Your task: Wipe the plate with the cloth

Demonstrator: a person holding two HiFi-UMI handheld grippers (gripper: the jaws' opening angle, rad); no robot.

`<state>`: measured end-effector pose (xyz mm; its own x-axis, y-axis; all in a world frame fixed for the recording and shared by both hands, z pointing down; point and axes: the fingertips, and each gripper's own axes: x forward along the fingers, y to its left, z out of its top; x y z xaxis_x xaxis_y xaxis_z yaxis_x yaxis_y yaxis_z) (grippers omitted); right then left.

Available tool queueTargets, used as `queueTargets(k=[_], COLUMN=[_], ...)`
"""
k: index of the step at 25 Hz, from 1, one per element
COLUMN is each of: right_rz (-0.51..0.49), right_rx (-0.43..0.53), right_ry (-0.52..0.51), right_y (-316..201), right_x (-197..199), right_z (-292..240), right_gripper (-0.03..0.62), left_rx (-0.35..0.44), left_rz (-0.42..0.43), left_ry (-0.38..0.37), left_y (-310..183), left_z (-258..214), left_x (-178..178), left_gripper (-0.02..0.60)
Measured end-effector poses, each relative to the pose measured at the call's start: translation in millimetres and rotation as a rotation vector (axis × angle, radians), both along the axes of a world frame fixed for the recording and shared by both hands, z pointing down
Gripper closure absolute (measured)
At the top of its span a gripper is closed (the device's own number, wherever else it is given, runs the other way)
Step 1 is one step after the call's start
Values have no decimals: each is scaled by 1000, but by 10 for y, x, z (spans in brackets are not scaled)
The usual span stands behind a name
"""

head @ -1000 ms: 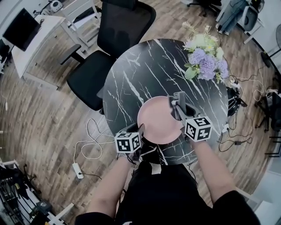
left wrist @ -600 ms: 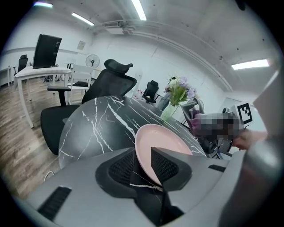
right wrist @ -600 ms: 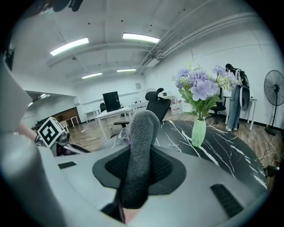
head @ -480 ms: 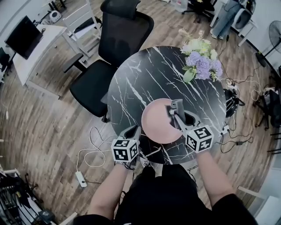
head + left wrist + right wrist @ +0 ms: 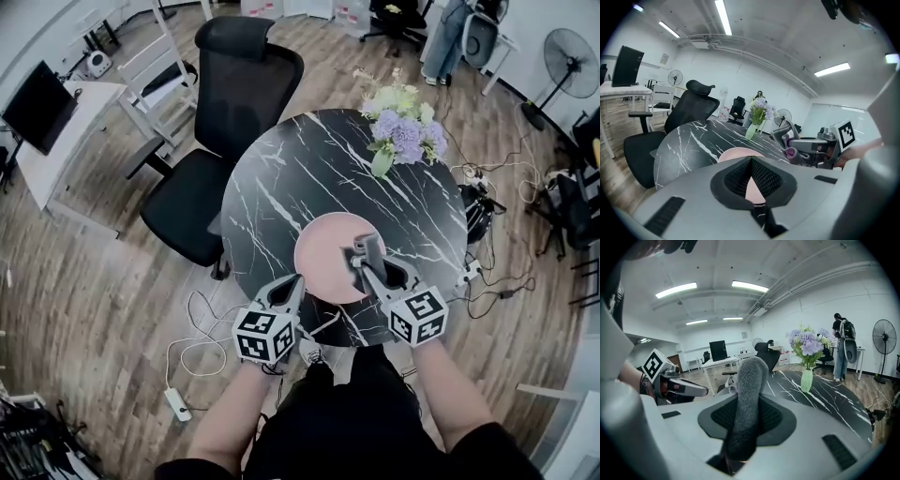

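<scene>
Black-and-white square marker patterns on the left cube [image 5: 262, 336] and the right cube [image 5: 418, 316], blocky shapes rather than letters. Pinches the near-left rim of the pink plate [image 5: 330, 253] with the left gripper [image 5: 293, 283]: jaws drawn almost together, a thin pink wedge of rim between the pads in the left gripper view. Plate near the front edge of the round black marble table [image 5: 281, 183], close to flat, face up, just ahead of both grippers and between them. Clamps a grey fuzzy cloth [image 5: 747, 390] in the right gripper [image 5: 366, 262], jaws closed tight on its sides. Cloth bunched into a thick roll, long axis along the jaws, rounded free end past the fingertips and pointing away from the person, toward the vase of purple and white flowers [image 5: 398, 131] at the far side. From the head view, cloth tip over the plate's right part; contact with the surface impossible to judge. Black office chair [image 5: 234, 103] beyond the table on the left.
</scene>
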<state>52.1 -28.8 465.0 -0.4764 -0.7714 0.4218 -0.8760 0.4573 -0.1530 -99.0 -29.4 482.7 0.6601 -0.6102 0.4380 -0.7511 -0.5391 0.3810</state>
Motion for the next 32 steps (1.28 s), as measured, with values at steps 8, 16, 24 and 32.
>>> queueTargets(k=[8, 16, 24, 32], right_rz=[-28, -139, -267, -371], right_rx=[-7, 9, 18, 38], right_ry=[7, -21, -59, -57], right_y=[262, 526, 1013, 1413], right_x=[93, 315, 628, 910], right_z=[-22, -101, -116, -168], right_gripper=[484, 484, 484, 484], left_rx=[21, 8, 4, 25], left_rz=[36, -65, -195, -275], left_ry=[5, -16, -13, -5], left_y=[206, 574, 1232, 1763], left_z=[-39, -68, -96, -149], left_x=[227, 488, 922, 1325], left_gripper=[563, 564, 563, 563])
